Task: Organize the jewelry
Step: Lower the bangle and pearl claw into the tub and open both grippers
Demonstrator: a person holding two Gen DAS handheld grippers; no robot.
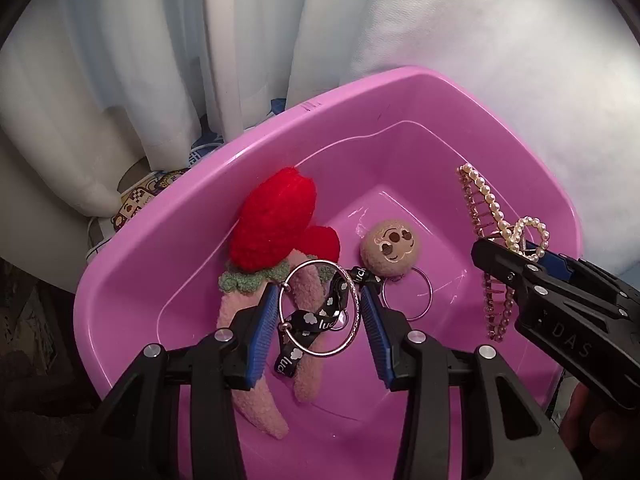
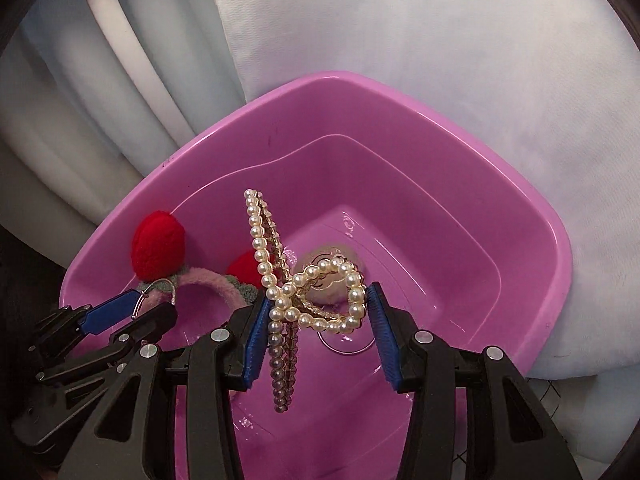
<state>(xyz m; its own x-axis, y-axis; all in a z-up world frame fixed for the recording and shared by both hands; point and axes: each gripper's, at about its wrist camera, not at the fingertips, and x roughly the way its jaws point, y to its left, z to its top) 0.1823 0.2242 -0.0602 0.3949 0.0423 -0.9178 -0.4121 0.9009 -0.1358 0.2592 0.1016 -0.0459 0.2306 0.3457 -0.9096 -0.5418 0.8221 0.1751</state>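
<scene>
A pink plastic basin (image 1: 280, 128) (image 2: 320, 80) lies below both grippers. My left gripper (image 1: 319, 296) (image 2: 154, 300) is shut on a silver bangle (image 1: 320, 354), held over the basin's near side. My right gripper (image 2: 318, 294) (image 1: 508, 246) is shut on a pearl hair claw (image 2: 260, 248) (image 1: 486, 196), hanging over the basin's right part. In the basin lie a fluffy pink headband with red strawberries (image 1: 276, 224) (image 2: 158, 248), a beige round plush keychain (image 1: 390, 248) and a black strap with cloud prints (image 1: 308, 318). The pearls partly hide the keychain in the right wrist view.
White curtain folds (image 1: 140, 60) hang behind the basin on the left. White padded fabric (image 2: 440, 40) lies behind and to the right. A patterned item (image 1: 140, 200) shows past the basin's left rim. A hand (image 1: 592, 420) holds the right gripper at the lower right.
</scene>
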